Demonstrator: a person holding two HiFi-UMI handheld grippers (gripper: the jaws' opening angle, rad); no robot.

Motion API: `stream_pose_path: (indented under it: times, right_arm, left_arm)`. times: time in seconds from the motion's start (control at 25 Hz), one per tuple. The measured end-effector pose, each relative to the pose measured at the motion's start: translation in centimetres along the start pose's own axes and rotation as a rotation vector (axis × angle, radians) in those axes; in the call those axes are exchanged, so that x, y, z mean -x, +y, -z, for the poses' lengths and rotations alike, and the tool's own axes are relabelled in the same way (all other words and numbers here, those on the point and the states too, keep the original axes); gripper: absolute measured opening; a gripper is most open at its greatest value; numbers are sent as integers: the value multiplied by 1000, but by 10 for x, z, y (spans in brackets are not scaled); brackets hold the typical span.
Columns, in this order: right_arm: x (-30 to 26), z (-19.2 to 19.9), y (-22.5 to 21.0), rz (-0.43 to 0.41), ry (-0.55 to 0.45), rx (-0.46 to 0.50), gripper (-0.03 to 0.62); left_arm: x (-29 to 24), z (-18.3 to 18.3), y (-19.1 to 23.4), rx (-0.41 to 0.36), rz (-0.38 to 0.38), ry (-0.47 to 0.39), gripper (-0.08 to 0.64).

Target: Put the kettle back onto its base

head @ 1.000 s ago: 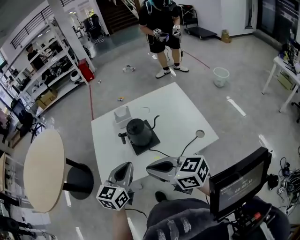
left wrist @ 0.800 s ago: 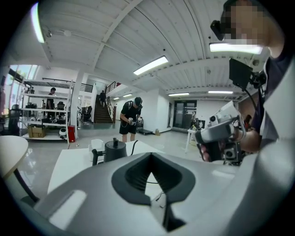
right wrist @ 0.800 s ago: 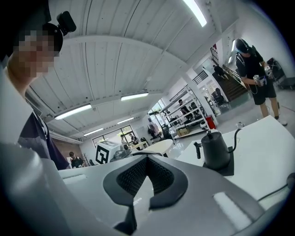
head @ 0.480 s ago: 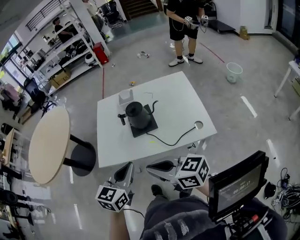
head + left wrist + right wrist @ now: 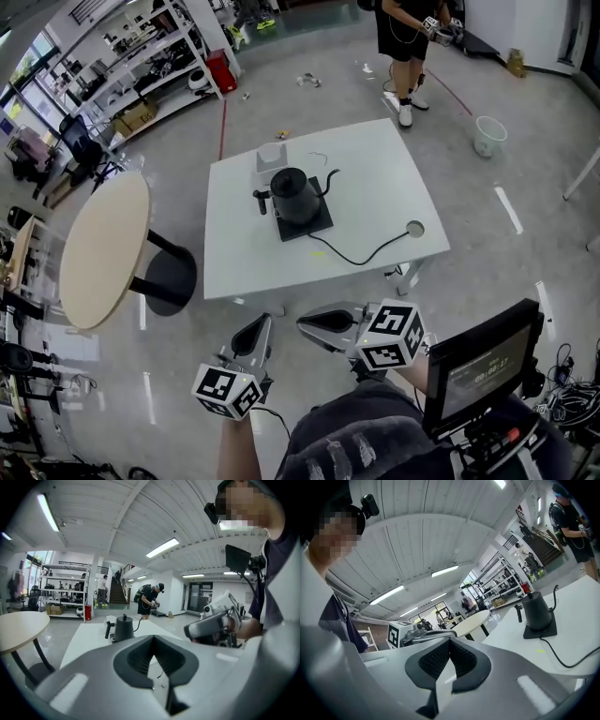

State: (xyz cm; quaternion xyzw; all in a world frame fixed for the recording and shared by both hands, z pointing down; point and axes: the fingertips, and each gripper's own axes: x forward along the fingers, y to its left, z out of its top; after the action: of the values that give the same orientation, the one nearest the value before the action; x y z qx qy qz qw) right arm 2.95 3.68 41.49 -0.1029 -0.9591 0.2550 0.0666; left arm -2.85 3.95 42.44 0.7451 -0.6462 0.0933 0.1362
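A black gooseneck kettle [image 5: 293,191] stands on its flat black base [image 5: 322,224] near the middle of the white table [image 5: 375,178]. It also shows small in the left gripper view [image 5: 123,628] and in the right gripper view [image 5: 538,610]. Both grippers hang in front of the person's body, well short of the table's near edge. My left gripper [image 5: 262,326] is shut with nothing in it [image 5: 153,644]. My right gripper [image 5: 307,324] points left, its jaws together and bare [image 5: 449,645].
A black cord [image 5: 361,255] runs from the base toward a hole [image 5: 413,228] in the tabletop. A small white box [image 5: 269,157] sits behind the kettle. A round beige table [image 5: 101,247] stands to the left. Beyond are a person [image 5: 408,37], shelves [image 5: 141,56] and a white bin [image 5: 489,135].
The table with the kettle has drawn farther away in the head view, its near edge now showing floor in front. Both grippers stay shut, close to the body.
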Motion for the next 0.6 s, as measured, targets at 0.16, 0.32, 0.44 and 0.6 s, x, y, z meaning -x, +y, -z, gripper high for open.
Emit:
stream_pose_path:
  times: [0.16,0.32,0.44,0.6]
  right_arm:
    - [-26,8,25,-19,12,19,2]
    - [-50,24,54,-28,42,45,2]
    - [-66,33,73,-10,63,67,2]
    - [-89,44,111,15,79,93,2]
  left_arm:
    - [42,3,23,63,-53,-53,2]
    - [83,12,35,111,-61,-99,2]
    - [111,13,37,115,-50,-139,2]
    - [157,16,42,111,-35,-170,2]
